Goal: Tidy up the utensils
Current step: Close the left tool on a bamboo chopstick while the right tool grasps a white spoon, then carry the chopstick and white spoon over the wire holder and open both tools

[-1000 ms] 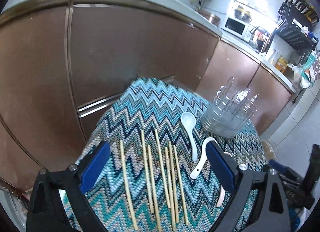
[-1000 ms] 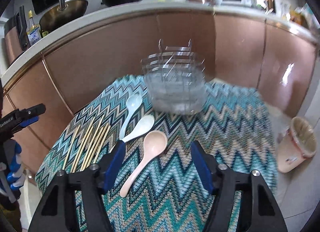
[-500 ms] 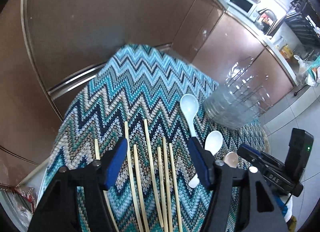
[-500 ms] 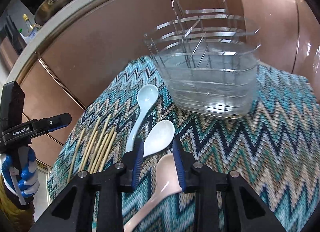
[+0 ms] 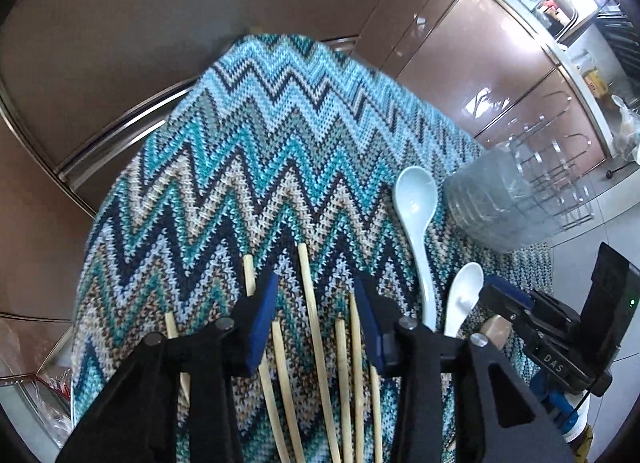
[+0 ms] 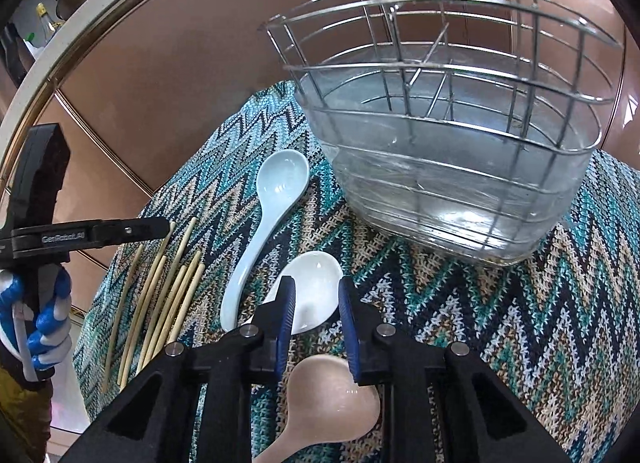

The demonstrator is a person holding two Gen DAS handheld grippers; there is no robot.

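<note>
Several wooden chopsticks (image 5: 316, 339) lie side by side on a zigzag cloth (image 5: 260, 143); they also show in the right wrist view (image 6: 168, 295). My left gripper (image 5: 314, 299) is open, low over them, with chopsticks between its pads. A pale blue spoon (image 6: 272, 199), a white spoon (image 6: 316, 283) and a pink spoon (image 6: 324, 407) lie beside them. My right gripper (image 6: 316, 295) is partly open, its pads on either side of the white spoon's bowl. A wire utensil basket (image 6: 452, 135) in a clear tray stands behind.
Brown cabinet doors (image 5: 200, 3) stand close behind the table. The table edge drops off at left (image 5: 86, 263). The basket also shows at the right in the left wrist view (image 5: 524, 191). A tiled floor (image 5: 600, 203) lies beyond.
Both grippers have moved down and forward to the table. The left gripper's jaws have narrowed over the chopsticks. The right gripper has advanced from the pink spoon to the white spoon.
</note>
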